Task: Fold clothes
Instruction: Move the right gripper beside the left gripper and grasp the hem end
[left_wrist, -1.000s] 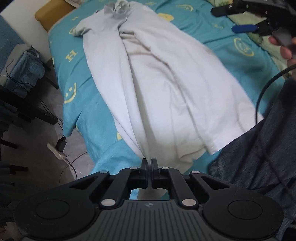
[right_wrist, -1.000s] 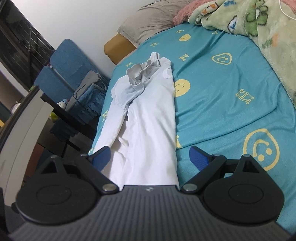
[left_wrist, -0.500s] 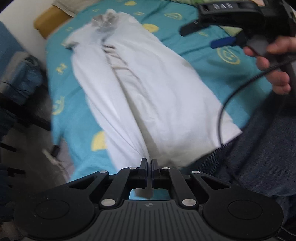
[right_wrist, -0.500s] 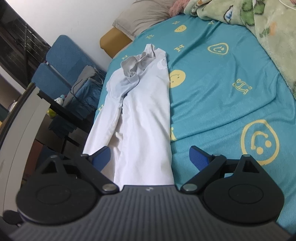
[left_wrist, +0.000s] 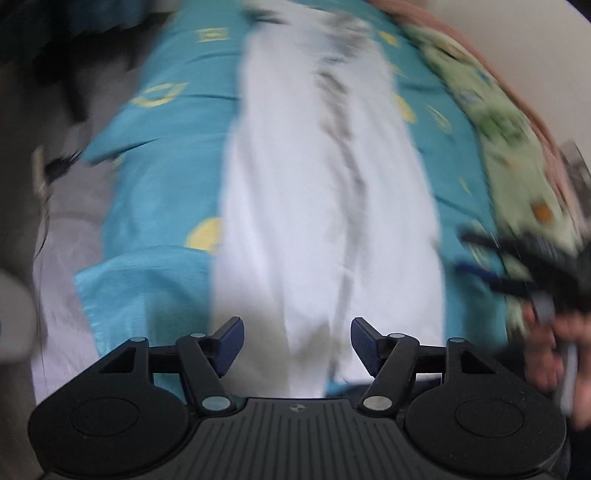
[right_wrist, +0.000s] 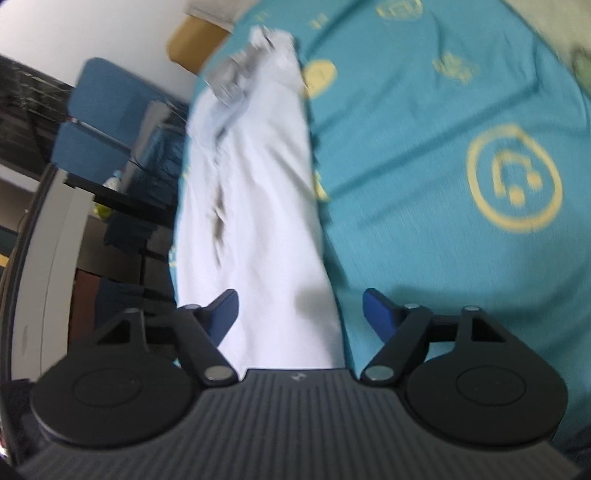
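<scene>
White garment: soft matt cloth, creased, grey cloth at its far end. Bedsheet under it: teal cloth, faint sheen, matt yellow prints. Blanket beside the sheet: fuzzy green fleece. Left gripper: matt black plastic, ribbed body, dull metal pins, blue textured pads. Right gripper: same plastic, blue pads look smooth.

Each claw, the left claw and the right claw, has a black body with a ribbed grey plate and two round black discs. Its black linkage arms carry silver rivets, and the fingers wear dark blue ribbed pads.
</scene>
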